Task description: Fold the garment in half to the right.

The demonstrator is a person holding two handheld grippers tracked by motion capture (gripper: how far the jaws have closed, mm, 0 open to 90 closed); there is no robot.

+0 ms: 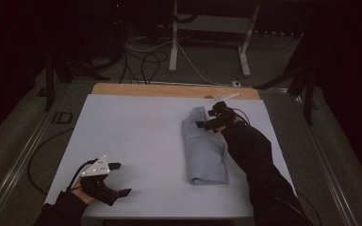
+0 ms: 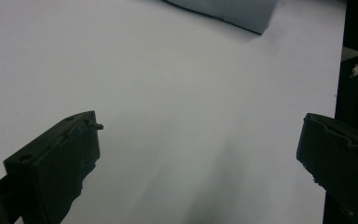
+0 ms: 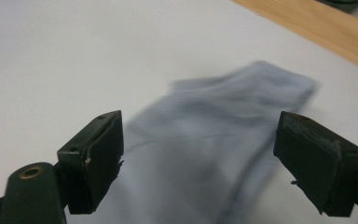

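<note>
Nearest you, at the lower left of the high view, your left hand holds the left gripper point(image 1: 115, 179) low over the white desk point(image 1: 136, 136), its grey three-cornered plate point(image 1: 96, 168) on top. Its fingers are released and spread wide, with bare white surface between them; in the left gripper view the two black fingers point(image 2: 56, 163) rise from the bottom corners of the frame, and a corner of the folded cloth point(image 2: 242, 11) sits at the upper edge, well apart from them. Further up, right of centre in the high view, the grey-blue folded cloth point(image 1: 205, 148) lies flat on the desk as a long narrow bundle, its rolled near end toward the bottom of the frame and its far end pointing toward the top. Your right sleeve point(image 1: 259, 165) runs from the lower right corner up along the cloth's right side. At the cloth's far end, the right gripper point(image 1: 207, 118) hangs just above it. Its fingers are released and stand wide apart; in the right gripper view the fingers point(image 3: 98, 158) frame the blurred cloth below them without pressing on it. Beyond the white sheet, a strip of bare wood point(image 1: 169, 90) marks the desk's far edge, and cables point(image 1: 146, 61) lie on the dark floor behind.
</note>
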